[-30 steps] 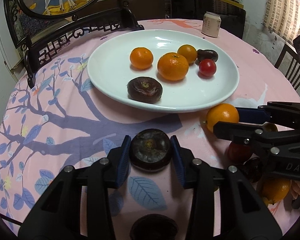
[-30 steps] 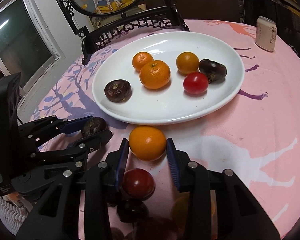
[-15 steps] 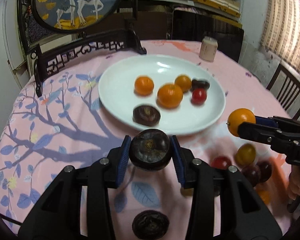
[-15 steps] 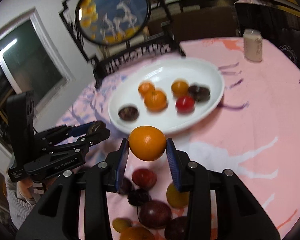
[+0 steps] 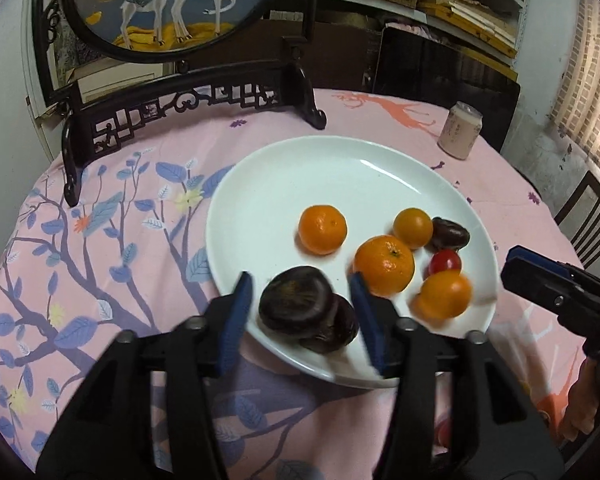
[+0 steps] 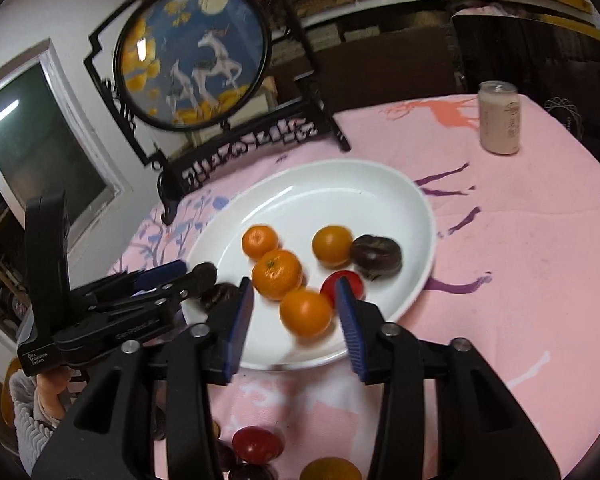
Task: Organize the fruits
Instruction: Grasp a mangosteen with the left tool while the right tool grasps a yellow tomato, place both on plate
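Left wrist view: left gripper (image 5: 300,312) jaws apart, clear of dark fruit (image 5: 296,302) lying on white plate (image 5: 300,168) at 6 o'clock rim.

Right wrist view: right gripper (image 6: 294,312) jaws apart; blurred orange (image 6: 306,312) between them, untouched, at plate's 6 o'clock.

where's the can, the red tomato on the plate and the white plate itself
can (image 6: 499,122): right wrist view, middle of its side wall
red tomato (image 5: 444,262): left wrist view, its visible top
white plate (image 5: 320,172): left wrist view, bare far part of the dish
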Demonstrator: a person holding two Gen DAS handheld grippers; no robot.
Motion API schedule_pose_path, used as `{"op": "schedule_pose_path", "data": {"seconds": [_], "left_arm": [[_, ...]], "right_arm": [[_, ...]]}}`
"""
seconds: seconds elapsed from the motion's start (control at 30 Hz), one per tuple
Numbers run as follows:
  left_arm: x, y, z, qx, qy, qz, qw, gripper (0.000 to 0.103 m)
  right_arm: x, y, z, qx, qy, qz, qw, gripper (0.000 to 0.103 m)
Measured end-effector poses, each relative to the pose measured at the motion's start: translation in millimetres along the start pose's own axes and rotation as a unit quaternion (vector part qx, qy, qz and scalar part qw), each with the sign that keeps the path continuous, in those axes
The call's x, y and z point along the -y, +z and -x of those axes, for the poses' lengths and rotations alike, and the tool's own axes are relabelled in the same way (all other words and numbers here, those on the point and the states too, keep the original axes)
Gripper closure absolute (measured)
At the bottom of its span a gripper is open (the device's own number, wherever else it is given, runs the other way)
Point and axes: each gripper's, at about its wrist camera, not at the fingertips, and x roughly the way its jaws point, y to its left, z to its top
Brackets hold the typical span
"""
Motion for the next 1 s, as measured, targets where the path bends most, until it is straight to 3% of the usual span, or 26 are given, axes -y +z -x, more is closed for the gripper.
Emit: {"op": "schedule_pose_path", "data": {"seconds": [0.17, 0.37, 0.47, 0.5, 0.63, 0.77, 0.87, 0.97, 1.0], "left_arm": [[6, -16, 21, 0.02, 0.007, -0.038, 0.999, 0.041], [9, -56, 47, 0.014, 0.001, -0.06, 0.9981, 0.033], [3, -77, 63, 0.018, -0.001, -0.053, 0.9984, 0.032], [0, -84, 68, 0.017, -0.001, -0.046, 0.9988, 0.032], [-8, -112, 79, -0.001, -0.013, -0.022, 0.9997, 0.032], [6, -128, 79, -0.026, -0.016, -0.053, 0.9981, 0.031], [6, -128, 74, -0.035, -0.013, -0.054, 0.9978, 0.022], [4, -130, 65, -0.059, -0.013, -0.051, 0.9969, 0.023], [5, -131, 61, -0.068, -0.012, -0.052, 0.9963, 0.028]], "right_arm": [[1, -16, 14, -0.012, 0.012, -0.005, 1.0, 0.057], [-3, -46, 41, -0.004, 0.006, 0.008, 1.0, 0.057], [6, -53, 53, 0.008, 0.001, -0.014, 1.0, 0.042], [9, -55, 57, 0.012, 0.0, -0.022, 1.0, 0.043], [18, -64, 68, 0.017, 0.01, -0.044, 0.999, 0.043], [18, -75, 68, 0.003, 0.009, -0.047, 0.999, 0.042], [20, -79, 67, -0.006, 0.008, -0.054, 0.998, 0.042], [24, -81, 68, -0.007, 0.002, -0.063, 0.998, 0.042], [25, -81, 67, -0.008, 0.001, -0.065, 0.998, 0.042]]}}
